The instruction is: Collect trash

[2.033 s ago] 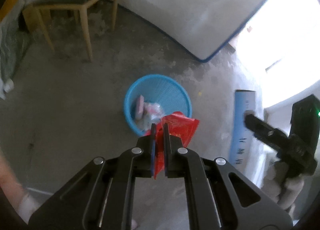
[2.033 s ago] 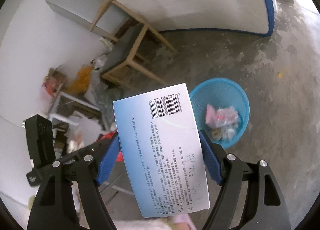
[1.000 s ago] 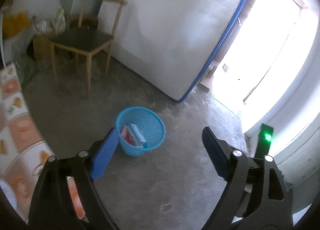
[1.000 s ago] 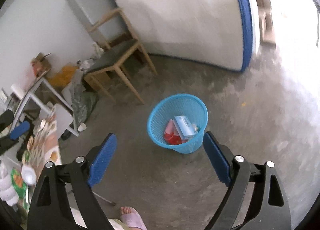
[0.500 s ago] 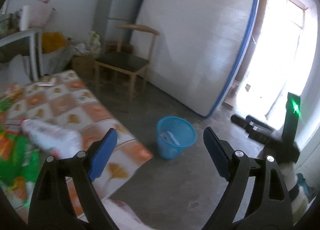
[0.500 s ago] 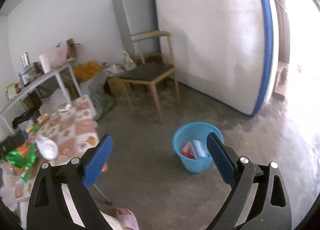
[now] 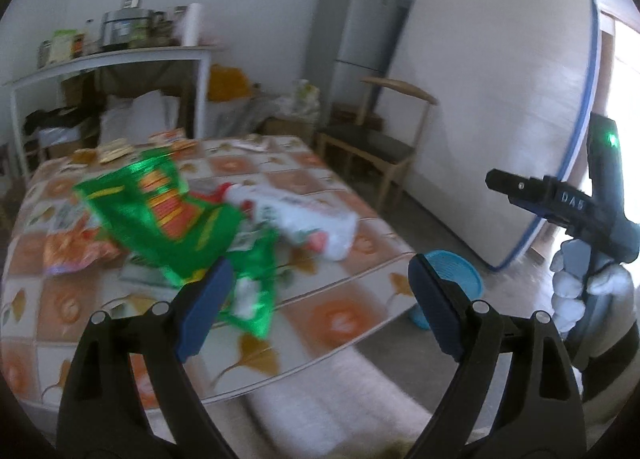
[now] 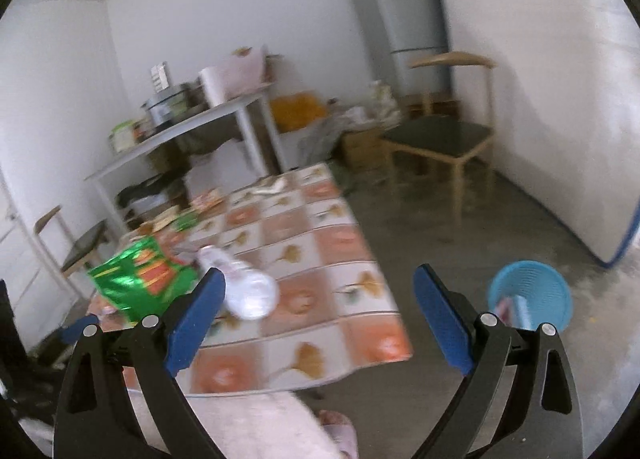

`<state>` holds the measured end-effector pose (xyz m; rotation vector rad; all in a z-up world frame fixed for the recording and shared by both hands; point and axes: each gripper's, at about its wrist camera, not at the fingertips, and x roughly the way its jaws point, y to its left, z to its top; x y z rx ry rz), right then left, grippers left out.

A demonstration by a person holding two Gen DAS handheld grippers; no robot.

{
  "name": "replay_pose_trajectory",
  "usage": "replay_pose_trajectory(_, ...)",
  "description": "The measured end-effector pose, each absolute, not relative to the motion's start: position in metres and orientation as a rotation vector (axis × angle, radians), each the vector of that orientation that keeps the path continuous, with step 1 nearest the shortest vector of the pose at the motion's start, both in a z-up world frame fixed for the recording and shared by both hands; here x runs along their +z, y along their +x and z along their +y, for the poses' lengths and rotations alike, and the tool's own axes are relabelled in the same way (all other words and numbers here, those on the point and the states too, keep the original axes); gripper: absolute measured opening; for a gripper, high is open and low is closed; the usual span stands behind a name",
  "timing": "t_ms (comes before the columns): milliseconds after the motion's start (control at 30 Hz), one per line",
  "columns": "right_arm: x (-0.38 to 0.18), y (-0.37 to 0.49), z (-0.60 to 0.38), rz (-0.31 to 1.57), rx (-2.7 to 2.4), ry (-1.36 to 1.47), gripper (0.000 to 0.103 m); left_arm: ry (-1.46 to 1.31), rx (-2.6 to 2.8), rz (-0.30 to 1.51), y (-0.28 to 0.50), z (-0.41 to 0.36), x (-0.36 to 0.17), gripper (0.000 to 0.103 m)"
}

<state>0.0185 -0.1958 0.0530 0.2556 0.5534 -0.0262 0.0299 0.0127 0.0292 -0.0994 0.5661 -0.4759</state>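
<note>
Several wrappers (image 7: 156, 203) and a white bottle (image 7: 296, 219) remain on the bench (image 7: 340, 323); the blue basket (image 8: 530, 295) holds some trash. Both claws, left (image 7: 316, 307) and right (image 8: 316, 315), gape wide, empty.

left gripper (image 7: 316, 295): black cut-out arms, blue pads, silver screws. right gripper (image 8: 316, 311): same build; beside mattress (image 7: 492, 107), black body marked "da5", green led, white glove (image 7: 576, 283).
</note>
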Motion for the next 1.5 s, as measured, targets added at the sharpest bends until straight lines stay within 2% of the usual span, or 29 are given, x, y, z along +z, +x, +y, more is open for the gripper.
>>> replay_pose_trajectory(233, 0.048, 0.053, -0.148, 0.622, 0.063, 0.220, 0.092, -0.234, -0.256, 0.511, 0.048, 0.074, 0.031, 0.085)
replay_pose_trajectory(300, 0.047, 0.061, -0.140, 0.639, 0.078, 0.218, 0.092, -0.289, -0.176, 0.535, 0.068, 0.094, 0.028, 0.085)
replay_pose_trajectory(367, 0.046, 0.069, -0.134, 0.653, 0.085, 0.213, 0.092, -0.343, -0.118, 0.584, 0.095, 0.112, 0.020, 0.081)
replay_pose_trajectory(400, 0.045, 0.073, -0.131, 0.659, 0.088, 0.210, 0.092, -0.367, -0.116, 0.593, 0.103, 0.118, 0.017, 0.074)
replay_pose_trajectory(467, 0.045, 0.080, -0.126, 0.670, 0.089, 0.204, 0.092, -0.409, -0.114, 0.628, 0.123, 0.127, 0.008, 0.068)
replay_pose_trajectory(533, 0.045, 0.082, -0.125, 0.677, 0.089, 0.199, 0.092, -0.448, -0.137, 0.673, 0.141, 0.134, -0.002, 0.042)
replay_pose_trajectory(567, 0.046, 0.084, -0.125, 0.679, 0.087, 0.197, 0.092, -0.468, -0.148, 0.690, 0.146, 0.136, -0.008, 0.035)
replay_pose_trajectory(600, 0.046, 0.086, -0.124, 0.683, 0.084, 0.196, 0.092, -0.485, -0.164, 0.706, 0.150, 0.139, -0.012, 0.020)
replay_pose_trajectory(633, 0.046, 0.088, -0.124, 0.688, 0.082, 0.196, 0.092, -0.494, -0.174, 0.715, 0.152, 0.142, -0.014, 0.011)
replay_pose_trajectory(733, 0.044, 0.095, -0.121, 0.698, 0.076, 0.195, 0.092, -0.544, -0.208, 0.704, 0.150, 0.152, -0.012, 0.002)
replay_pose_trajectory(767, 0.044, 0.097, -0.120, 0.703, 0.075, 0.195, 0.092, -0.571, -0.225, 0.692, 0.150, 0.158, -0.009, 0.002)
replay_pose_trajectory(1033, 0.040, 0.108, -0.113, 0.710, 0.090, 0.205, 0.092, -0.765, -0.185, 0.500, 0.152, 0.239, 0.028, 0.001)
replay_pose_trajectory(1167, 0.036, 0.110, -0.114, 0.715, 0.093, 0.230, 0.092, -0.809, -0.022, 0.510, 0.175, 0.281, 0.008, 0.003)
replay_pose_trajectory(1267, 0.033, 0.111, -0.114, 0.720, 0.095, 0.238, 0.092, -0.847, 0.014, 0.660, 0.197, 0.291, -0.025, 0.031)
replay_pose_trajectory(1300, 0.033, 0.111, -0.114, 0.721, 0.095, 0.233, 0.092, -0.857, 0.024, 0.674, 0.196, 0.290, -0.030, 0.047)
replay_pose_trajectory(1333, 0.033, 0.112, -0.114, 0.722, 0.093, 0.226, 0.092, -0.853, 0.032, 0.671, 0.194, 0.289, -0.030, 0.060)
replay_pose_trajectory(1400, 0.033, 0.114, -0.114, 0.728, 0.090, 0.220, 0.092, -0.810, 0.053, 0.639, 0.185, 0.283, -0.026, 0.070)
replay_pose_trajectory(1500, 0.034, 0.120, -0.114, 0.732, 0.096, 0.223, 0.092, -0.738, 0.076, 0.602, 0.173, 0.277, -0.017, 0.078)
